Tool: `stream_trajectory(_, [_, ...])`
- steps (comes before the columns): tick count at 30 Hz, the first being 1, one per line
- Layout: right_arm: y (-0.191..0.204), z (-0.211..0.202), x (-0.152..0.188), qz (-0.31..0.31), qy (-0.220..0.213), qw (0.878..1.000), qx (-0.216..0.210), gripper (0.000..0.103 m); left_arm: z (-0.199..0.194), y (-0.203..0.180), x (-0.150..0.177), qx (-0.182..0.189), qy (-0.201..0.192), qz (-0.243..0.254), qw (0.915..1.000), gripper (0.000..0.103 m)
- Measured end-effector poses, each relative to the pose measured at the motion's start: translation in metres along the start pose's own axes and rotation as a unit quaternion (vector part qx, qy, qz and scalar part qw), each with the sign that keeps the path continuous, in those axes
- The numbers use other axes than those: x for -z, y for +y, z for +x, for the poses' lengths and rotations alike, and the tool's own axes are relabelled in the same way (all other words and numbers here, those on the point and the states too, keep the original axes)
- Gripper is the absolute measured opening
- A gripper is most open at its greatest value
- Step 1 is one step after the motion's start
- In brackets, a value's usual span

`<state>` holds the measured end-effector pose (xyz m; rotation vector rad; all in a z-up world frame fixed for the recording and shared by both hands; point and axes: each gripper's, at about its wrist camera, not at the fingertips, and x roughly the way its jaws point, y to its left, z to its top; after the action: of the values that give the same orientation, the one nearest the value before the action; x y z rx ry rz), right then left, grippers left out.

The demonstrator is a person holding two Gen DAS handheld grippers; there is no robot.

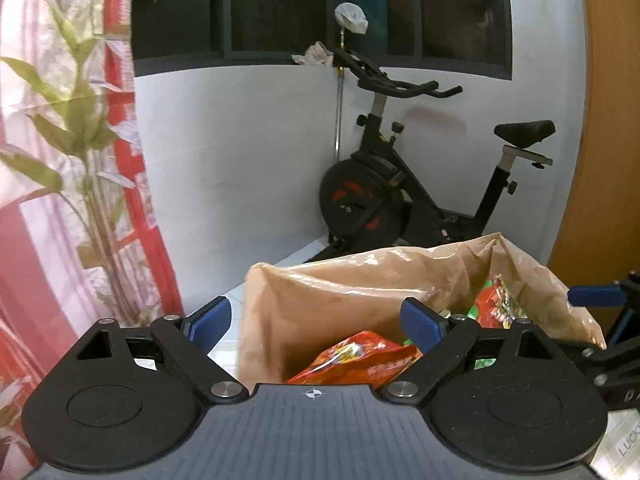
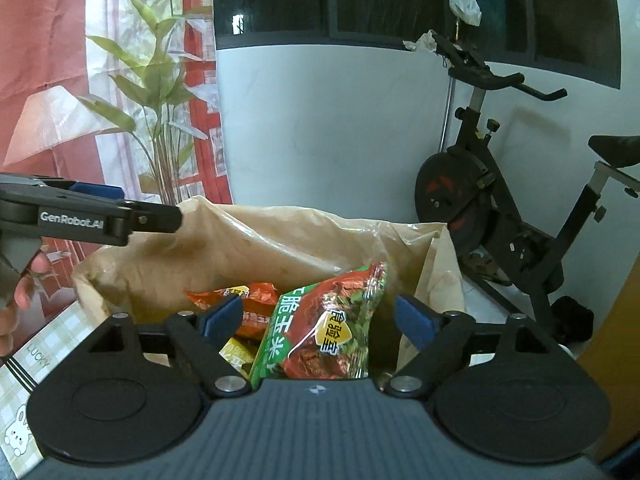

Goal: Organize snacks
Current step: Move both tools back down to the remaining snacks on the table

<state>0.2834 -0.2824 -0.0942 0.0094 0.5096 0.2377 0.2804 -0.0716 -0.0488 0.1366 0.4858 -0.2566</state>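
Note:
A brown paper bag point(image 1: 360, 292) stands open in front of both grippers and also shows in the right wrist view point(image 2: 248, 248). Inside lie an orange-red snack packet point(image 1: 360, 360), a red-green packet point(image 1: 500, 300), and in the right wrist view a green-red packet point(image 2: 332, 328), an orange packet point(image 2: 248, 300) and a yellow one point(image 2: 236, 354). My left gripper point(image 1: 318, 322) is open and empty over the bag's left rim. My right gripper point(image 2: 320, 318) is open and empty, with the green-red packet between its fingers but apart from them.
A black exercise bike point(image 1: 400, 184) stands by the white wall behind the bag. A red-and-white curtain point(image 1: 60, 200) with a leaf print hangs at the left. A checked cloth with "LUCKY" print point(image 2: 36, 360) covers the table. An orange door point(image 1: 600, 120) is at the right.

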Motion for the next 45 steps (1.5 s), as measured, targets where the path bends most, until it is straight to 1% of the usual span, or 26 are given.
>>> stream_trajectory(9, [0.004,-0.033,0.012,-0.005,-0.014,1.000,-0.005,0.086,-0.047,0.033,0.031,-0.032,0.001,-0.018,0.9993,0.093])
stream_trajectory(16, [0.005,-0.050,0.027,0.003,-0.013,1.000,-0.012,0.086,-0.075,0.056,0.060,-0.053,0.009,-0.052,0.9972,0.093])
stream_trajectory(25, [0.010,-0.068,0.052,0.006,-0.021,1.000,-0.020,0.086,-0.101,0.068,0.100,-0.080,0.018,-0.082,0.9932,0.093])
stream_trajectory(29, [0.014,-0.073,0.065,-0.001,-0.029,0.999,-0.026,0.086,-0.108,0.067,0.120,-0.092,0.023,-0.090,0.9914,0.093])
stream_trajectory(36, [0.016,-0.075,0.093,0.001,-0.026,0.999,-0.033,0.086,-0.110,0.062,0.152,-0.098,0.042,-0.104,0.9889,0.093])
stream_trajectory(41, [0.011,-0.074,0.115,0.009,-0.012,0.999,-0.028,0.086,-0.103,0.054,0.170,-0.084,0.068,-0.120,0.9868,0.093])
stream_trajectory(45, [0.006,-0.072,0.131,0.018,0.000,1.000,-0.020,0.086,-0.098,0.043,0.183,-0.075,0.083,-0.119,0.9865,0.093])
